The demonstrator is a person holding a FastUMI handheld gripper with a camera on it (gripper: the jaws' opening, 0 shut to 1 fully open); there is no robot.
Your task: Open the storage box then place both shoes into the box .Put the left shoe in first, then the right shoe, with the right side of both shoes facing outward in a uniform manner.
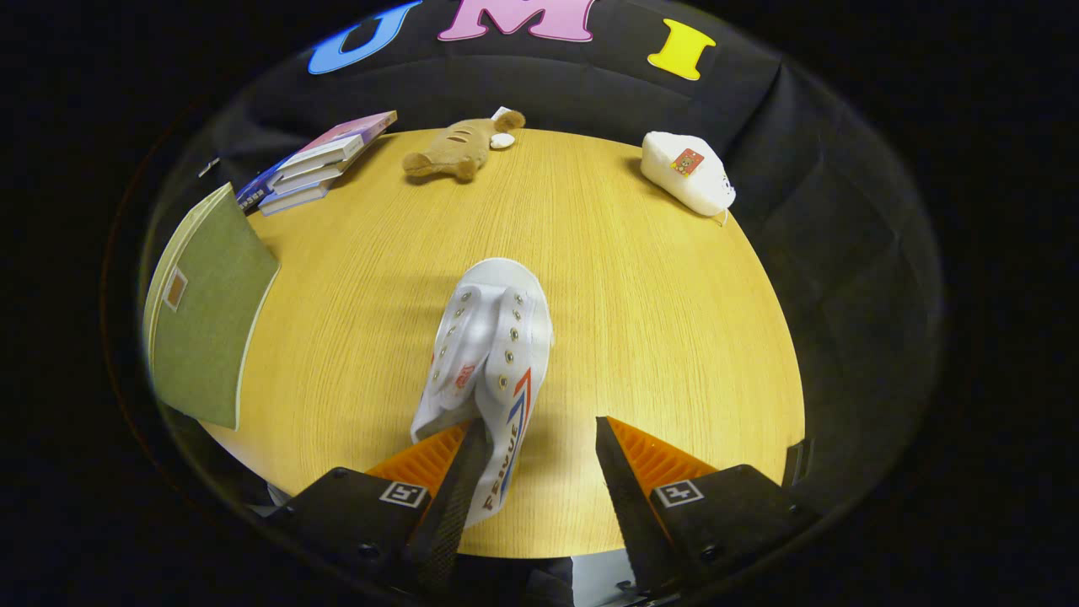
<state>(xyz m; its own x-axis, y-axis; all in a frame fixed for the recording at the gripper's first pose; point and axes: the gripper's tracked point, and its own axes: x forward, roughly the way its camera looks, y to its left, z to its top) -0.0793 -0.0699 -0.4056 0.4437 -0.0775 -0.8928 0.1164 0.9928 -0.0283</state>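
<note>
From the gripper view I count one white canvas high-top shoe (489, 354) with red and blue side stripes on the round wooden tabletop (657, 337). Its long axis runs straight away from me, toe pointing toward the far side, heel end lying between the jaws. The gripper (533, 472) stands wide open; its left finger touches the shoe's collar, the right one stays clear. Beyond the shoe I see one brown plush toy (459, 147), one white pouch (687, 171), one stack of books (316, 164) and one green-covered notebook (206, 308).
</note>
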